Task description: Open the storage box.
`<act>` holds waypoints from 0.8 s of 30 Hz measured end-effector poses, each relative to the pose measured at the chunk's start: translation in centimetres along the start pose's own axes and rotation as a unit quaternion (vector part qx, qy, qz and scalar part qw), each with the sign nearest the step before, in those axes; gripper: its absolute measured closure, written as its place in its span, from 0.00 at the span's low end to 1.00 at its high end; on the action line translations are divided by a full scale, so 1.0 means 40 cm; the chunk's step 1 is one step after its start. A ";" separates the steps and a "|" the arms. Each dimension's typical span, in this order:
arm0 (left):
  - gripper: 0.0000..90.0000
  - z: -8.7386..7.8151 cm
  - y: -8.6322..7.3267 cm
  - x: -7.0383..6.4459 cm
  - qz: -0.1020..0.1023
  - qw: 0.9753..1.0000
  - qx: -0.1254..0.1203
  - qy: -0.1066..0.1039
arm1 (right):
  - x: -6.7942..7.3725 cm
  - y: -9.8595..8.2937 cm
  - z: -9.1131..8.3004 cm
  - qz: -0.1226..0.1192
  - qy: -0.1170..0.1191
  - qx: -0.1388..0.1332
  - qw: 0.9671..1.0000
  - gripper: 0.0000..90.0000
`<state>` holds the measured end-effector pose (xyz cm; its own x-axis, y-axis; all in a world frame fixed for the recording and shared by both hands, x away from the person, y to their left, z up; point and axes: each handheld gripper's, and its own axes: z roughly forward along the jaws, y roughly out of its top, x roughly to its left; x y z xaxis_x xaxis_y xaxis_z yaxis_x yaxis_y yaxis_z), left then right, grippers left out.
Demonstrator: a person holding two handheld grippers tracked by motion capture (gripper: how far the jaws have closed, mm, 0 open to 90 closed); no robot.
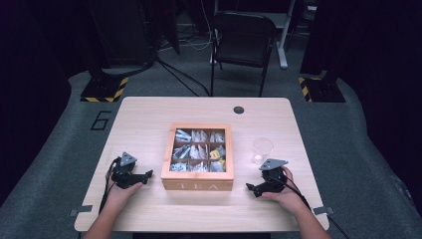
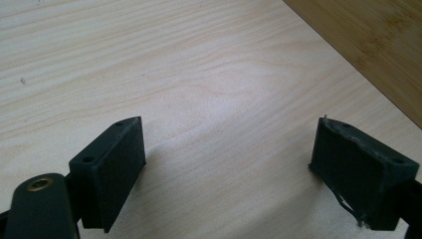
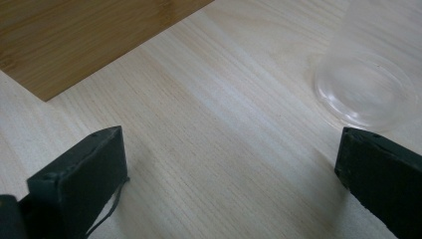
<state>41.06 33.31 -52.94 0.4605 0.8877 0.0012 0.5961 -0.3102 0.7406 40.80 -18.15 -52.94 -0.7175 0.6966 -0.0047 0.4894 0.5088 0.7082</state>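
A wooden tea box [image 1: 198, 185] marked TEA stands open at the table's middle, its compartments holding several tea bags [image 1: 198, 151]. A clear plastic cup [image 1: 262, 150] stands upright just right of the box. My left gripper [image 1: 148, 175] rests on the table left of the box, open, nothing between its jaws. In the left gripper view the gripper [image 2: 229, 164] faces bare wood, with the box wall [image 2: 368, 45] at the upper right. My right gripper [image 1: 250, 187] lies right of the box, below the cup, open and empty. The right gripper view shows the gripper [image 3: 231, 172], the cup base [image 3: 368, 87] and the box wall [image 3: 74, 35].
The light wooden table [image 1: 149, 114] has a small dark round hole [image 1: 239, 109] near its far edge. A black folding chair [image 1: 244, 40] stands behind the table. Two stand bases with yellow-black tape [image 1: 104, 89] sit on the floor at the far left and right.
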 end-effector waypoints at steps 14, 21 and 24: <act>0.15 0.000 0.000 -0.001 -0.001 1.000 0.000 0.001 | 0.000 0.000 0.000 0.000 0.000 0.000 1.000 0.00; 0.16 -0.001 -0.002 -0.002 -0.002 1.000 -0.003 0.001 | 0.001 0.000 -0.001 0.002 -0.001 0.003 1.000 0.00; 0.17 -0.002 -0.003 -0.001 -0.001 1.000 -0.006 0.001 | 0.003 -0.001 -0.002 0.006 -0.003 0.001 1.000 0.00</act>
<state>40.92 33.33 -52.98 0.4577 0.8891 0.0017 0.5894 -0.3048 0.7482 40.66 -18.11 -52.91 -0.7077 0.7065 -0.0003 0.4999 0.5011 0.7064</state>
